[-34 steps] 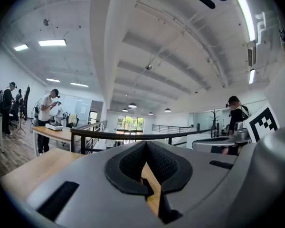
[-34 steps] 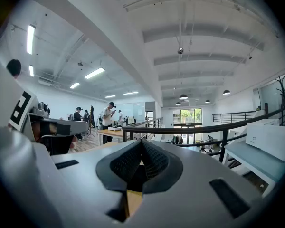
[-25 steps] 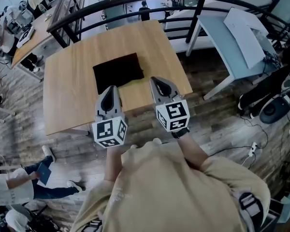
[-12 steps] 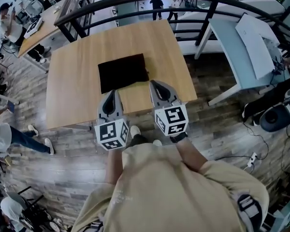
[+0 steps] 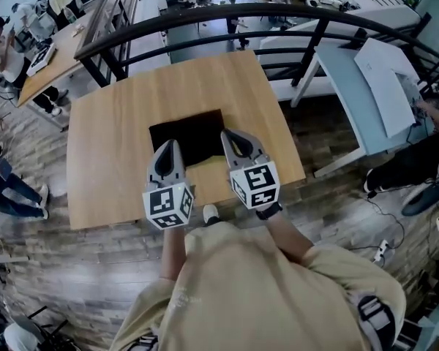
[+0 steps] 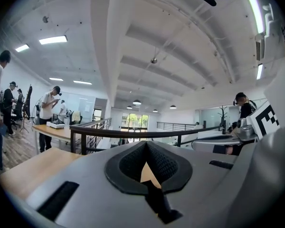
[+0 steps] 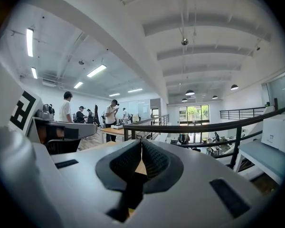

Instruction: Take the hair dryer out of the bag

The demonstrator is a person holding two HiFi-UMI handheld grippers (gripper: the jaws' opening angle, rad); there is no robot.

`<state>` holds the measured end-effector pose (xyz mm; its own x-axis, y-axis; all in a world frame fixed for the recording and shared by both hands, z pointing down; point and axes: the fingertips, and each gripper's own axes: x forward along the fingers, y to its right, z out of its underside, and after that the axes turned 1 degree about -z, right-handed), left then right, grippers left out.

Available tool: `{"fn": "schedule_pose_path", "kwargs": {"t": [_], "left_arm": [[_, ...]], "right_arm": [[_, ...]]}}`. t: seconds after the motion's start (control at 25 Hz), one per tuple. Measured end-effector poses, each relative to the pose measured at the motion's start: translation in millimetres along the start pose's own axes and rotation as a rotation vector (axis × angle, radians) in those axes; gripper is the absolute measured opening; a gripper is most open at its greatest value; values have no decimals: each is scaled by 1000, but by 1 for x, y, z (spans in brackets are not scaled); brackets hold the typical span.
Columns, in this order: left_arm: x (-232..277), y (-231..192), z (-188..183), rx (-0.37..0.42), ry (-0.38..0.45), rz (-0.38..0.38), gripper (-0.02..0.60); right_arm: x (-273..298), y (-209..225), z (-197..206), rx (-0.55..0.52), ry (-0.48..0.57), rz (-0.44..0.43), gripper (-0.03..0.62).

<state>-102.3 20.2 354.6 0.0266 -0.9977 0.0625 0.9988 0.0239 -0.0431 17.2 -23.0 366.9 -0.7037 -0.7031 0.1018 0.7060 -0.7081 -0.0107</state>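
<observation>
A flat black bag [image 5: 186, 131] lies near the middle of the wooden table [image 5: 110, 145] in the head view. No hair dryer shows. My left gripper [image 5: 167, 146] hangs over the bag's near left corner, shut and holding nothing. My right gripper [image 5: 227, 135] reaches over the bag's near right edge, also shut and bare. In the left gripper view the left gripper [image 6: 145, 145] has its pads together, pointing level over the tabletop. The right gripper [image 7: 140, 144] looks the same in the right gripper view. Both views look past the bag, which is hidden below the jaws.
A black railing [image 5: 205, 17] curves behind the table's far edge. A pale blue table [image 5: 358, 86] with a white sheet [image 5: 388, 64] stands to the right. People stand at desks at far left [image 5: 4, 39]. Wood floor [image 5: 73, 269] lies round the near edge.
Both grippers have moved forward from the table's near edge to over the bag's near side. The view has shifted toward the table. Jaws stayed shut.
</observation>
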Motion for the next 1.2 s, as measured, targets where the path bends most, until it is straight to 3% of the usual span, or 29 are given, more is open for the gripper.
{"fn": "schedule_pose_path", "kwargs": {"t": [0.32, 0.52, 0.76, 0.84, 1.0, 1.2], "left_arm": [[65, -51, -5, -22, -8, 90, 11], [90, -68, 18, -33, -81, 154, 12], [112, -74, 57, -6, -162, 162, 12], [119, -71, 75, 46, -219, 191, 12], [138, -62, 118, 104, -411, 296, 13], [166, -48, 165, 236, -569, 439, 18]], "right_arm": [[78, 7, -6, 42, -22, 39, 14], [102, 14, 13, 55, -80, 65, 14], [112, 27, 46, 82, -156, 60, 15], [121, 31, 57, 79, -172, 43, 15], [141, 35, 83, 86, -232, -19, 15], [161, 42, 115, 139, -291, -70, 15]]}}
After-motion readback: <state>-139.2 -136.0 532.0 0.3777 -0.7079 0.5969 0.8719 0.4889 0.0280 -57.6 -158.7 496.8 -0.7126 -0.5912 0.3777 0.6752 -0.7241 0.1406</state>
